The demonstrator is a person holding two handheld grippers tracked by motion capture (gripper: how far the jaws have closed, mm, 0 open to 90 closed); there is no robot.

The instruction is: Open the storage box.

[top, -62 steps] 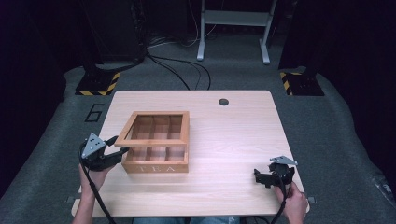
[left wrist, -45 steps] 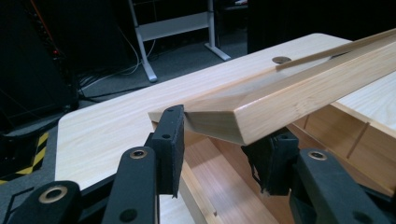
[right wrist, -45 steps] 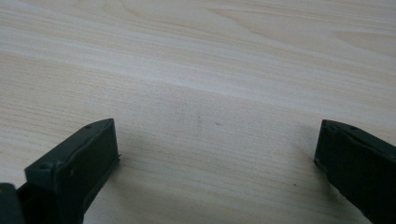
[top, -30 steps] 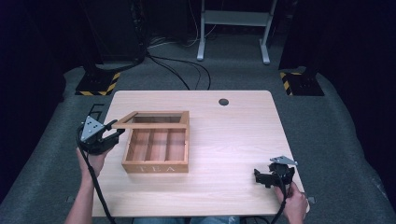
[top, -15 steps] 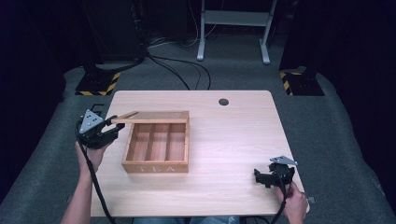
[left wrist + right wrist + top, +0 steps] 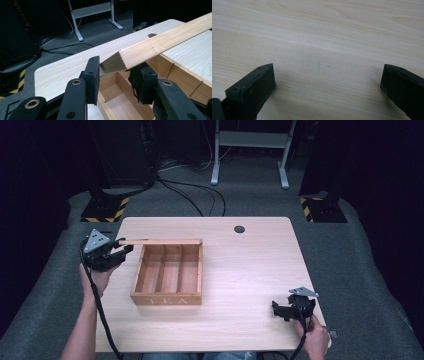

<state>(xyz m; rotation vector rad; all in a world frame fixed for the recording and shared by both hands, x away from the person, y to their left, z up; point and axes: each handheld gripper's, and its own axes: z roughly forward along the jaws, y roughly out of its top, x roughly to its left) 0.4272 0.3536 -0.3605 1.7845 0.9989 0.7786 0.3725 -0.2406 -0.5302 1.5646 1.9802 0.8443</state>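
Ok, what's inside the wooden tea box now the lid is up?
The wooden tea box shows three bare compartments split by two dividers, nothing in them. The lid, held by the left hand-held gripper, hides little; the near wall covers a strip of floor.

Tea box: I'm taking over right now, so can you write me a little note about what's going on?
Left gripper: jaws shut on the lid at its free corner, lid swung up on its back hinge.
Right gripper: jaws open, holding nothing, low over the table near its front right corner.
Tea box: left of the table's middle, three compartments showing, nothing seen in them.
Done: lid raised.
Left: probably tip it fully back and let go.
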